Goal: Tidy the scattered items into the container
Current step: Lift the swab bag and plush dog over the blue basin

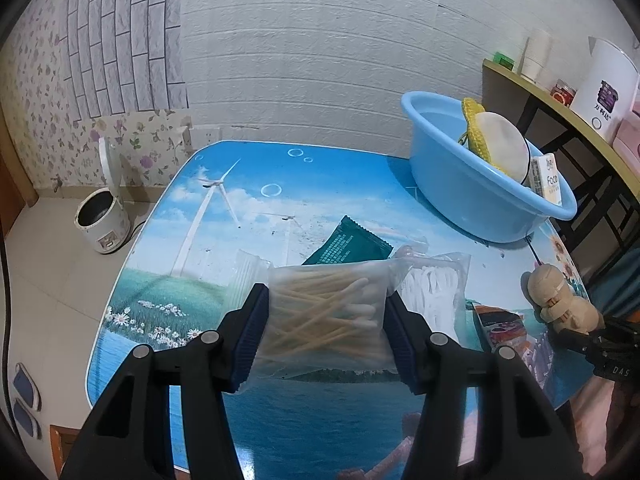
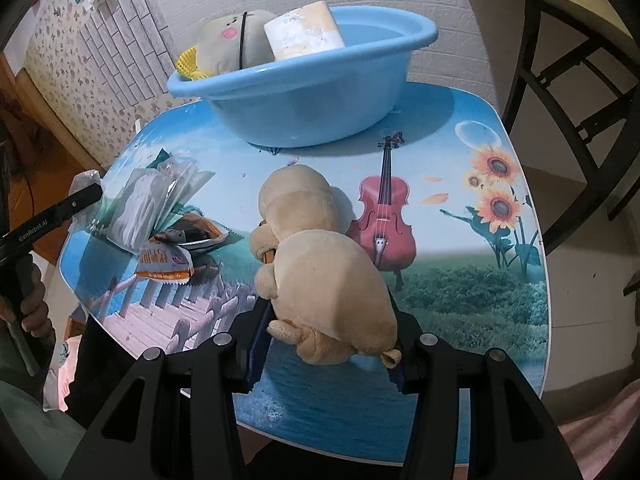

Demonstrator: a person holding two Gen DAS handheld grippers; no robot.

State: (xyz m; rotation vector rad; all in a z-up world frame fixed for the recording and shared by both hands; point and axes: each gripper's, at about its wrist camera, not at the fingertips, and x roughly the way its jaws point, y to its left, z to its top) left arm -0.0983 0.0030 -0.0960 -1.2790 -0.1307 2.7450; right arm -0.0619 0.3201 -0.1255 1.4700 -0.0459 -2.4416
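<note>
**A:** Swabs first. Why grip the swab bag [image 1: 320,320], low centre of the left wrist view, by its side edges?

**B:** Probably to keep the thin film flat and leave the sticks uncrushed. Left gripper [image 1: 323,304] closed partway, pads pressed against both edges of the bag. Seems raised off the table [image 1: 248,208], though hard to say for sure.

**A:** And the other hand?

**B:** Right gripper [image 2: 329,332] clamped around the rump of the tan plush toy [image 2: 320,264], lower centre of the right wrist view. Jaws set fairly wide but squeezing the soft body from both sides. Head end turned toward the blue basin [image 2: 304,108] at upper centre, likely lined up for the carry there.

**A:** Anything seen from one side only?

**B:** Plenty. From the right wrist:
- basin contents face-on: a pale plush with a pink cheek [image 2: 228,48], a tissue pack [image 2: 304,36] and yellow mesh [image 2: 186,62] at the left rim
- an orange snack packet [image 2: 168,260] shown plainly at left

From the left wrist:
- a green packet [image 1: 348,246] just behind the swab bag, barely glimpsed otherwise
- a second clear bag [image 1: 432,292] to its right, holding something white

**A:** Left over for the basin?

**B:** Judging from this, both held items plus those three packets on the table.
</note>
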